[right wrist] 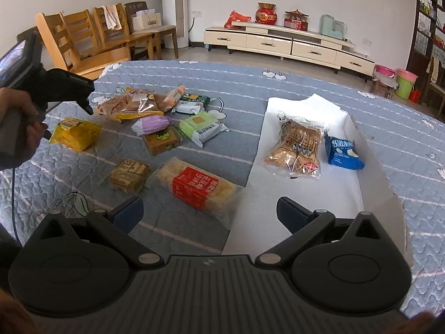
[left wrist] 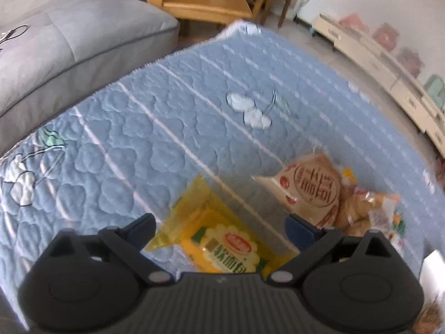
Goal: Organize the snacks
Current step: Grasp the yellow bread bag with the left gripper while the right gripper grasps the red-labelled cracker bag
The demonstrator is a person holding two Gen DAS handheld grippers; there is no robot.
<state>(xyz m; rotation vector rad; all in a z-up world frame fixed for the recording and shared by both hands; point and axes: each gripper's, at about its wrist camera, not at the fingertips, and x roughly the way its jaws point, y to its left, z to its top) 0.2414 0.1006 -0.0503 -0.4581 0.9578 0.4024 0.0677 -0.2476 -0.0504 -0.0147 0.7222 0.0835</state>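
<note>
- Two packets lie in the white tray, ahead and right of the right tool.
- About ten snacks wait on the counter.
- Both tools gape empty; the left tool hovers over the yellow packet.

Chinese print on the yellow snack packet is blurred, unreadable.

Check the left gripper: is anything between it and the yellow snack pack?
Nothing visible. The left gripper hangs open right over the yellow snack pack, which lies alone on the blue quilt; the beige packet sits off to the side.
</note>
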